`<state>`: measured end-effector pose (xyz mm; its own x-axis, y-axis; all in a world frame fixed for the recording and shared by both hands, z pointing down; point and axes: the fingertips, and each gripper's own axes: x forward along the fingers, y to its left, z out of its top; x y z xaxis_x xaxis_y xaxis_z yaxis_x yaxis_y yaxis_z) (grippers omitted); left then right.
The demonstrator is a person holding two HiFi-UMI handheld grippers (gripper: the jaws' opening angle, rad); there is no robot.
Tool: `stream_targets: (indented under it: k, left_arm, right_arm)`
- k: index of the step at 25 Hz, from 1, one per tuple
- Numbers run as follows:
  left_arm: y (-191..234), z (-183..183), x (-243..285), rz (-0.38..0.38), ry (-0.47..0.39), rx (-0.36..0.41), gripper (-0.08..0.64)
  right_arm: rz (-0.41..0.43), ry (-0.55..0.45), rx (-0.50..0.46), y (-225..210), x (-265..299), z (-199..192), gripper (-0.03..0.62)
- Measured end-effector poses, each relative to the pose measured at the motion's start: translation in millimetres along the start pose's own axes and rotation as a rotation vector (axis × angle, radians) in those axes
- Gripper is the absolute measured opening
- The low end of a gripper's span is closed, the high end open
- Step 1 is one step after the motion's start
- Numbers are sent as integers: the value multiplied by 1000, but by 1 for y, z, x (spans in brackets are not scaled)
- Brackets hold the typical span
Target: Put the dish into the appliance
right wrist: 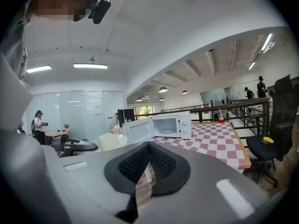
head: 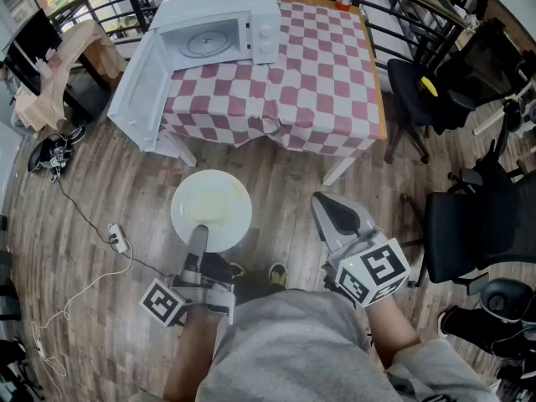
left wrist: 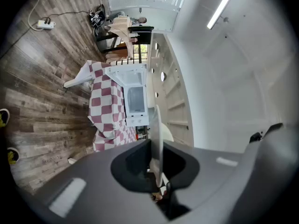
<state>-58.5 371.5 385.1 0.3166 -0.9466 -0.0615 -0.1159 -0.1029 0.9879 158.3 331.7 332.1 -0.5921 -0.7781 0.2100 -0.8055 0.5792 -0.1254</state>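
A white round dish [head: 211,210] hangs level over the wooden floor, short of the table. My left gripper [head: 198,234] is shut on its near rim; in the left gripper view the dish [left wrist: 156,134] shows edge-on between the pads of that gripper [left wrist: 156,171]. The white microwave [head: 219,32] stands on the checkered table [head: 327,82] with its door [head: 141,90] swung wide open to the left and its glass turntable bare. My right gripper [head: 331,212] hangs to the right of the dish, shut and holding nothing. The right gripper view shows the microwave [right wrist: 163,126] and the dish [right wrist: 112,141] ahead.
Black office chairs [head: 469,216] crowd the right side. A white power strip [head: 117,239] and its cable lie on the floor at left. A red cup [head: 343,2] sits at the table's far edge, and a railing runs behind it.
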Motion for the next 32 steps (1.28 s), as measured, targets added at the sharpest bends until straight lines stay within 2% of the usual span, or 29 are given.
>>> stream_targets:
  k: [8,17,22,25,32]
  left_arm:
    - [-2,-2,5,4,-3,2,28]
    - [-3,-9,8,37,-15,28,28]
    - [-5,-12,15,48,-39,64,28]
    - [-7,-16,24,46,-56,53,28]
    - [-3,-8,40,61,-97,48,28]
  right_arm:
    - [8,-5,26,-5,1,-5,-2]
    - [-61,-31,112,-13,7,-14,-2]
    - [-94,-59,47,5,24,-4,-2]
    - [-114,-71,-6,15,35,2,-2]
    - [-135,-97,-47,42,69,6,-2]
